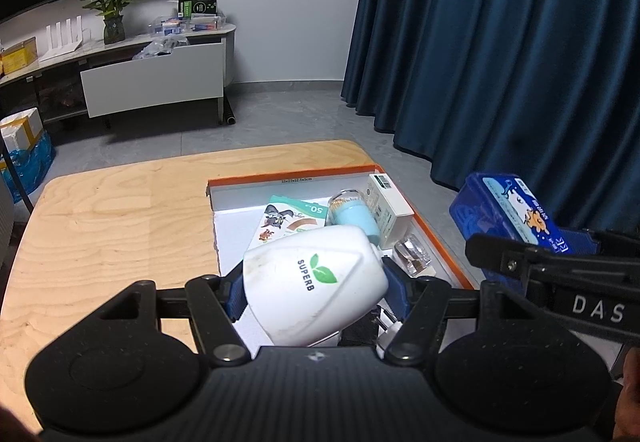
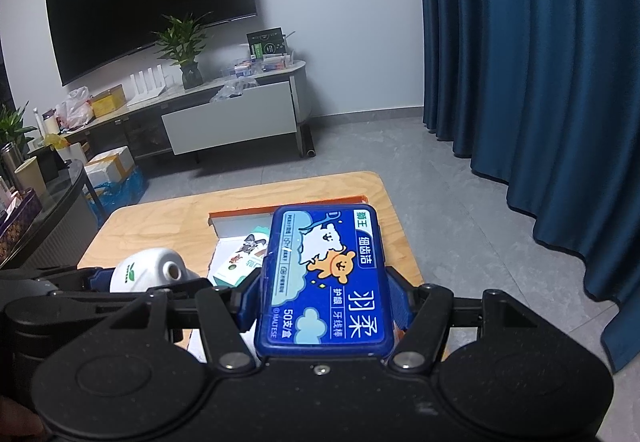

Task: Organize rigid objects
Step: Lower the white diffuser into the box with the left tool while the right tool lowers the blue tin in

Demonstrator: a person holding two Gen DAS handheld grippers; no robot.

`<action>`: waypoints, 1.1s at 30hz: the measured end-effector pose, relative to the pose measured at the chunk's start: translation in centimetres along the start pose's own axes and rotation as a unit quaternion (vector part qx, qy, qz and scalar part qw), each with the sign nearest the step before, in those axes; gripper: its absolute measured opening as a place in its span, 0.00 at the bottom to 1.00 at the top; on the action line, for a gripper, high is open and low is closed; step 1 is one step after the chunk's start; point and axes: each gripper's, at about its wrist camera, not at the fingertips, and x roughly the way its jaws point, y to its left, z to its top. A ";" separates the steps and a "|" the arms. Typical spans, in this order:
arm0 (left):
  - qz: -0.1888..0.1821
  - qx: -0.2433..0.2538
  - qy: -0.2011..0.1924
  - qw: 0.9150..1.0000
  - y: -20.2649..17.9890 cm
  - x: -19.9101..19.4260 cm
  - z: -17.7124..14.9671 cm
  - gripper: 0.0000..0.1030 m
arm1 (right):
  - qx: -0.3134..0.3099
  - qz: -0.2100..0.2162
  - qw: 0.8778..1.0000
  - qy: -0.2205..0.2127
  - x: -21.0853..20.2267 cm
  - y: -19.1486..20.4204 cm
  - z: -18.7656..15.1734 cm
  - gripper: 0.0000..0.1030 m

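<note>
Clamped in my left tool (image 1: 314,284), a white SUPERB bottle (image 1: 316,286) tilts toward 10 o'clock; my right tool (image 2: 324,298) grips a blue, perhaps floss-pick, cartoon case (image 2: 324,278).

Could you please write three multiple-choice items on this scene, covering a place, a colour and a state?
1. Where does the light-blue jar lie?
A. In the orange-rimmed tray
B. On the bare wooden table
C. On the floor

2. What colour is the case in the right claw?
A. Red
B. Dark blue
C. Yellow

3. What is the left claw doing?
A. Standing open and empty
B. Gripping a white SUPERB bottle
C. Gripping a plant

Answers:
1 A, it lies between the tray's walls.
2 B, its lid and sides are dark blue.
3 B, both blue pads press on the bottle's sides.
</note>
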 end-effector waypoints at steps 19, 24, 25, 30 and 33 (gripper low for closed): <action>0.002 -0.009 0.005 1.000 0.6 1.0 0.5 0.64 | -0.007 0.006 1.000 0.014 1.5 -0.2 0.3 0.72; 0.002 -0.011 0.007 1.000 0.7 1.2 0.5 0.64 | -0.007 0.006 1.000 0.016 1.7 -0.3 0.3 0.72; 0.002 -0.010 0.007 1.000 0.7 1.2 0.5 0.64 | -0.007 0.007 1.000 0.017 1.7 -0.3 0.2 0.72; 0.003 -0.011 0.007 1.000 0.7 1.4 0.6 0.64 | -0.008 0.007 1.000 0.019 2.0 -0.3 0.2 0.72; 0.003 -0.011 0.008 1.000 0.7 1.5 0.6 0.64 | -0.008 0.007 1.000 0.019 2.0 -0.3 0.2 0.72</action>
